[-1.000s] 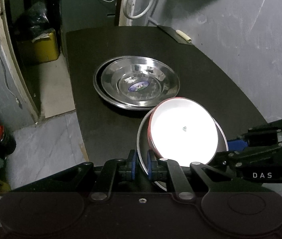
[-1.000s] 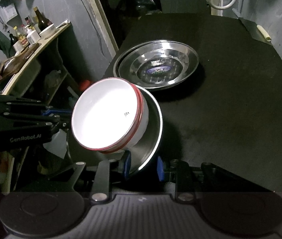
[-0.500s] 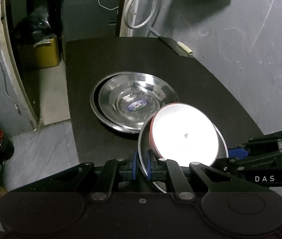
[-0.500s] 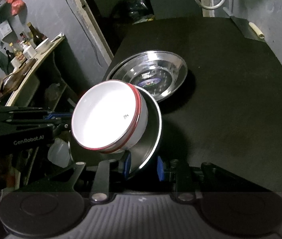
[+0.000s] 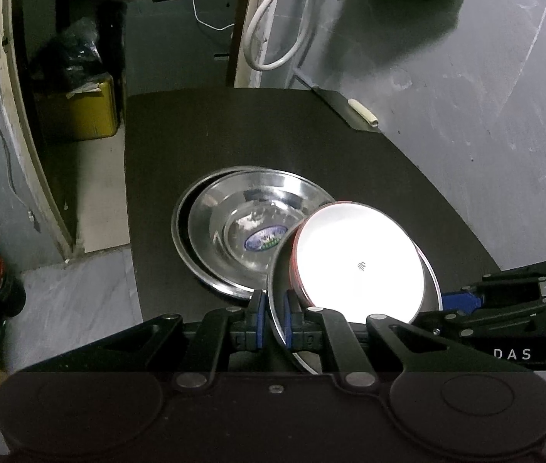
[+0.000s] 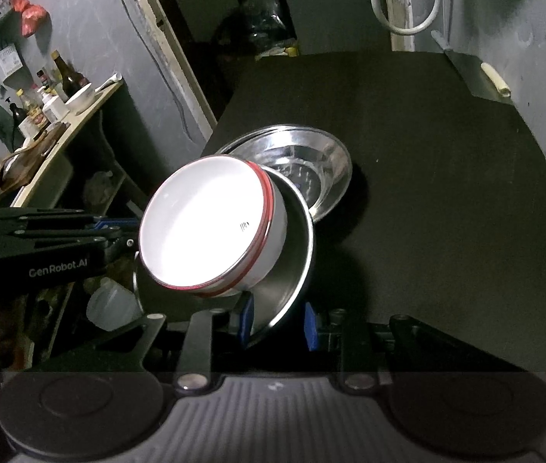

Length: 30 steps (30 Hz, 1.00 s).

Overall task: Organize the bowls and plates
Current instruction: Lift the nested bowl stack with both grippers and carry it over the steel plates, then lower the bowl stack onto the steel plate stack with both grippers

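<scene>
A steel plate (image 5: 278, 308) carries a white bowl with a red rim (image 5: 358, 258) and hangs tilted in the air. My left gripper (image 5: 273, 316) is shut on the plate's near rim. My right gripper (image 6: 277, 322) grips the same plate's (image 6: 292, 270) opposite rim, with the bowl (image 6: 207, 223) leaning on it. Two stacked steel plates (image 5: 242, 227) lie on the black table (image 5: 234, 131), just beyond the held plate; they also show in the right wrist view (image 6: 311, 169).
A knife with a pale handle (image 5: 361, 112) lies at the table's far right corner. A grey wall (image 5: 465, 96) runs along the right. A side shelf with bottles and a bowl (image 6: 53, 104) stands to the left. A yellow bin (image 5: 80, 112) sits on the floor beyond.
Both grippers have lifted the plate with the bowl and drawn back; the stacked plates and table sit lower and farther in both views. The held plate tilts more.
</scene>
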Each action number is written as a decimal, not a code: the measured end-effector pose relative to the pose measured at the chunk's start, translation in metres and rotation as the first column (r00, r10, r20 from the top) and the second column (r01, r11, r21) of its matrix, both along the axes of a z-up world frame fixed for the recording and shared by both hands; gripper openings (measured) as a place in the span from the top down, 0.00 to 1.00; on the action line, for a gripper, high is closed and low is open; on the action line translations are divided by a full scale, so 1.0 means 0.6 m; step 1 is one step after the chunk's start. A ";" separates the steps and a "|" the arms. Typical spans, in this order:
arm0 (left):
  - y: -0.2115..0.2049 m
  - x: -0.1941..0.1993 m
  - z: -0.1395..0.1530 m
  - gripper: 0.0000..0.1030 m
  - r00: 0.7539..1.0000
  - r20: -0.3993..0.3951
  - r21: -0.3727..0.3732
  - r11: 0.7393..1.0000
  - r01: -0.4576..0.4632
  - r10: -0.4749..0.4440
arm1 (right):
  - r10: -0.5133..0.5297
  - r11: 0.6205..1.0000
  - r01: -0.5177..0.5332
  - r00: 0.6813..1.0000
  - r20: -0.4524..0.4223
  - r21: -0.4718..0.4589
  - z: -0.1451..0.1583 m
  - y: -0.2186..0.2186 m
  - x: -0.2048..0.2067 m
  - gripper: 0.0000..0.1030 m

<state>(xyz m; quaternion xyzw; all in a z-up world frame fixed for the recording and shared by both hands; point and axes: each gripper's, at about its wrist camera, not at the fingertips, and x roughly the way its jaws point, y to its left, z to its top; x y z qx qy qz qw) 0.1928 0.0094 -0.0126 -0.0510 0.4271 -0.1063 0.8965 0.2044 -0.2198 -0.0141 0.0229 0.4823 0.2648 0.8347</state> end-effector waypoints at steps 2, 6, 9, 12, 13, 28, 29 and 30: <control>0.001 0.006 0.001 0.93 1.000 0.003 -0.002 1.000 -0.005 0.005 | 0.002 1.000 -0.002 1.000 0.006 -0.005 0.003 0.001 0.007 0.70; 0.003 0.024 0.001 0.94 1.000 0.008 -0.007 1.000 -0.018 0.019 | 0.008 1.000 -0.008 1.000 0.018 -0.006 0.007 0.003 0.027 0.70; 0.004 0.040 0.001 0.94 1.000 0.015 -0.002 1.000 -0.024 0.024 | 0.015 1.000 -0.014 1.000 0.024 -0.011 0.008 0.006 0.044 0.70; 0.005 0.056 0.001 0.94 0.999 0.020 -0.007 0.999 -0.036 0.036 | 0.027 0.999 -0.026 0.999 0.030 -0.025 0.012 0.011 0.063 0.70; 0.005 0.063 0.000 0.94 0.999 0.022 -0.008 0.999 -0.040 0.040 | 0.032 0.999 -0.031 0.999 0.031 -0.029 0.013 0.013 0.071 0.70; 0.021 0.146 -0.030 0.94 0.994 -0.019 -0.006 0.994 -0.106 0.106 | 0.071 0.996 -0.070 0.997 0.008 -0.057 -0.012 0.041 0.165 0.70; 0.023 0.150 -0.032 0.94 0.994 -0.023 -0.006 0.994 -0.108 0.108 | 0.071 0.996 -0.070 0.997 0.004 -0.056 -0.014 0.043 0.169 0.70; 0.024 0.154 -0.033 0.94 0.994 -0.026 -0.005 0.994 -0.110 0.110 | 0.070 0.996 -0.070 0.998 0.001 -0.055 -0.016 0.046 0.172 0.70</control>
